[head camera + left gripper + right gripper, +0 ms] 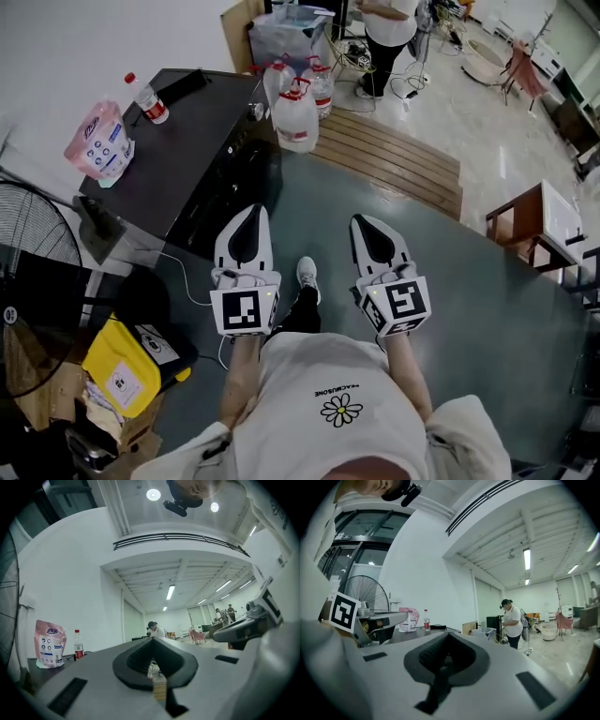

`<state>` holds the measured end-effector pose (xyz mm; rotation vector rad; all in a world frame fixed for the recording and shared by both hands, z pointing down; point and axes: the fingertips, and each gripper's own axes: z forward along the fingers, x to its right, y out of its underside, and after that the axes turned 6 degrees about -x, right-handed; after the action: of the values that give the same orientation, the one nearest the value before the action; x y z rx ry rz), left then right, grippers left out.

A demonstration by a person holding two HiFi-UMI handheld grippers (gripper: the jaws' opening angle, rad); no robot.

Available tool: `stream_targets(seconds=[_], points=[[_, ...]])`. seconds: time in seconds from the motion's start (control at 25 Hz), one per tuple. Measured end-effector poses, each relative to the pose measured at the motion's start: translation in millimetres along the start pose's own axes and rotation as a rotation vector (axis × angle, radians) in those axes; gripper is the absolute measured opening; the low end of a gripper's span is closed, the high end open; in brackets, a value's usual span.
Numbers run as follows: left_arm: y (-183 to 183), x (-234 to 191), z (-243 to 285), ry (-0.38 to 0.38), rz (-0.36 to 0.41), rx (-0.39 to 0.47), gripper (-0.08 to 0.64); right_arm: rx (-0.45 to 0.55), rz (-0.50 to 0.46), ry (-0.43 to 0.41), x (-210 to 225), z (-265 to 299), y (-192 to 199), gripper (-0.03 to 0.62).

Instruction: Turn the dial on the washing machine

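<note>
The black washing machine [192, 141] stands at the left of the head view, its dark front panel [230, 183] facing the floor space. I cannot pick out its dial with certainty; a small round part [255, 111] sits at its far corner. My left gripper [255, 211] is held level beside the machine's front, jaws shut with nothing between them; in its own view the left gripper [152, 640] points past the machine's top. My right gripper [362, 221] is further right over the floor, also shut and empty. In its own view the right gripper [449, 635] points into the room.
A pink pouch [98, 141] and a red-capped bottle [147, 98] rest on the machine's top. Large water jugs [295, 117] stand at its far end on a wooden slatted platform [394, 155]. A fan [37, 244] and a yellow bag [127, 366] are at left. A person [384, 37] stands at the back.
</note>
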<state>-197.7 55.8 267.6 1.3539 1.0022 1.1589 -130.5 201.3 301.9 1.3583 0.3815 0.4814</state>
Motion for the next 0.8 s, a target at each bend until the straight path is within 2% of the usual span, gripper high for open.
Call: stream_targets(seconds=[0.2, 0.44, 0.64, 0.8], points=[[-1, -35, 68, -0.043, -0.016, -0.022, -0.002, -0.016, -0.004, -0.035, 31, 79, -19, 0.003], [5, -102, 133, -0.185, -0.03, -0.012, -0.002, -0.012, -0.037, -0.106, 56, 180, -42, 0.003], [8, -145, 158, -0.284, -0.039, 0.009, -0.002, -0.014, -0.036, -0.172, 63, 243, -50, 0.003], [16, -163, 166, -0.353, -0.034, -0.02, -0.002, -0.008, -0.061, -0.242, 57, 280, -57, 0.003]])
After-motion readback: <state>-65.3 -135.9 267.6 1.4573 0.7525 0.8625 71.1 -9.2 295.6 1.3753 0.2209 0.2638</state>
